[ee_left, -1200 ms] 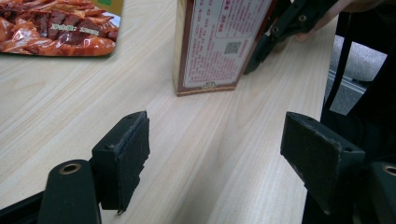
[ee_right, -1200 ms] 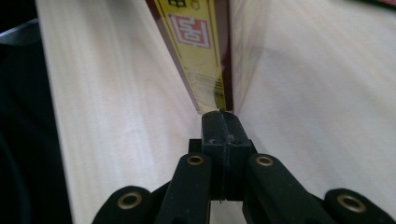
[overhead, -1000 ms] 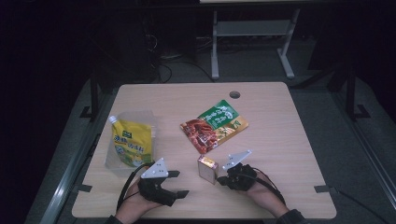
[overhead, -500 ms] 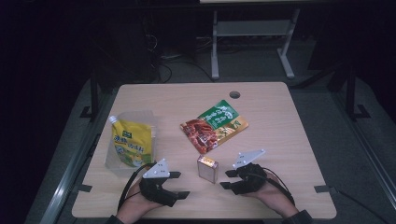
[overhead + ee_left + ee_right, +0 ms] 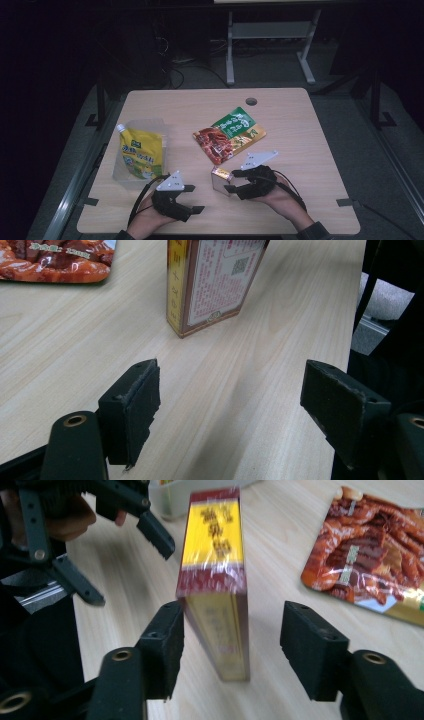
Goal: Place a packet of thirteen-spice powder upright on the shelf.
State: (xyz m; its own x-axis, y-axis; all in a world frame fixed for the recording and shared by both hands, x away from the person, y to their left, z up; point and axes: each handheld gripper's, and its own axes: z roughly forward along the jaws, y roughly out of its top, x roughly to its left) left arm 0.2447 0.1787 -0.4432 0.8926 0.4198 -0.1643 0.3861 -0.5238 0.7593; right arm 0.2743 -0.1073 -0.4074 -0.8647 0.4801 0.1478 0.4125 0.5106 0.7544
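A small red-and-yellow box (image 5: 219,179) wrapped in clear film stands on its narrow edge near the front of the wooden table (image 5: 290,125). My right gripper (image 5: 232,181) is open with one jaw on each side of it. In the right gripper view the box (image 5: 216,570) stands between the jaws, close to the left one, with a gap at the right; the right gripper (image 5: 232,630) has not closed on it. My left gripper (image 5: 195,199) lies open to the box's left, with nothing held. In the left gripper view (image 5: 230,395) the box (image 5: 215,285) stands a little ahead.
A red-and-green snack packet (image 5: 229,136) lies flat just behind the box. A yellow spouted pouch (image 5: 141,155) lies in clear wrapping at the left. A cable hole (image 5: 251,101) is at the table's back. The front edge is close under both hands.
The right gripper drew back to the right of the box half a second ago and has now come back with its jaws around it. The left gripper has barely moved.
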